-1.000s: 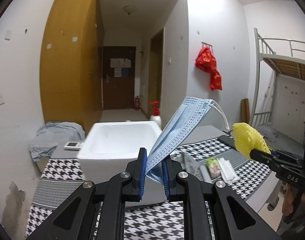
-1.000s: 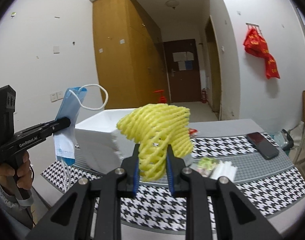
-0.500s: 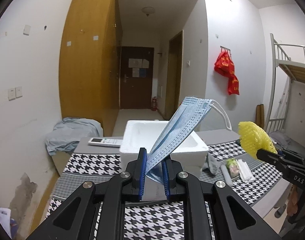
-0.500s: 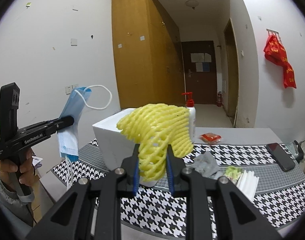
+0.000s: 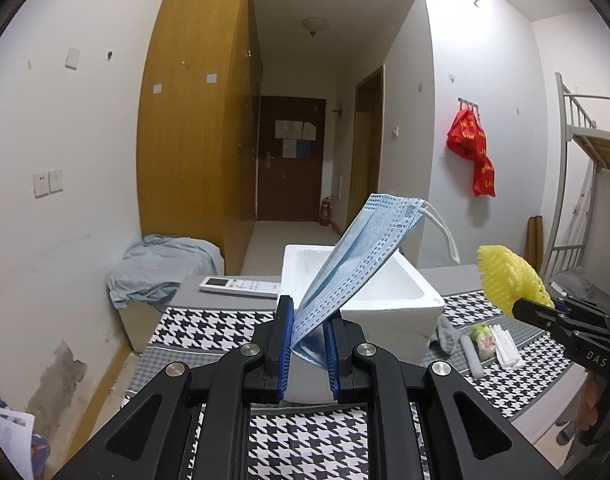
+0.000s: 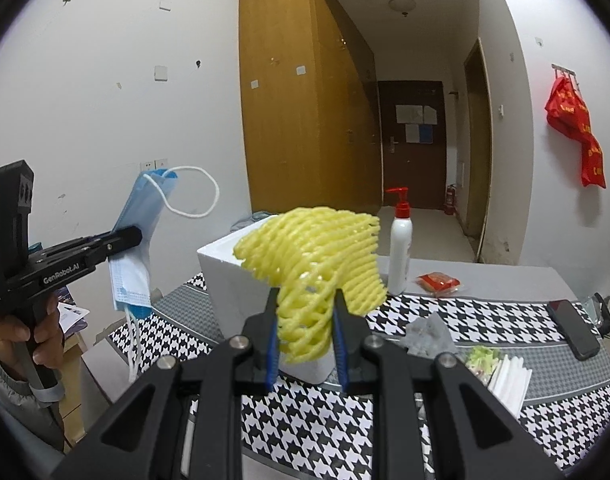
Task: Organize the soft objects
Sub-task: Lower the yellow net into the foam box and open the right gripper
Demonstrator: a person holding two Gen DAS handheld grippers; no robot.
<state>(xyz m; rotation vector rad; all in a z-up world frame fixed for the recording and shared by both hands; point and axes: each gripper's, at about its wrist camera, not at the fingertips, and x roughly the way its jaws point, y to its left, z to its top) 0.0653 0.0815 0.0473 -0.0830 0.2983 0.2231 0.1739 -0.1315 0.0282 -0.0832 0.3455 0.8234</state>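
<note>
I stand in a dorm room. A metal bunk bed (image 5: 585, 168) rises right of the table (image 5: 209, 320), which wears a houndstooth cloth. Beyond the table a tall wooden wardrobe (image 5: 193, 120) lines the left wall, and past it a short hall ends at a dark door (image 5: 291, 160) with papers stuck on.

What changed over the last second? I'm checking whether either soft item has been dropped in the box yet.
Neither. Both hands drew back from the white foam box, which looks smaller and farther off in both views. The left gripper stays shut on the blue face mask, the right gripper on the yellow foam net.
</note>
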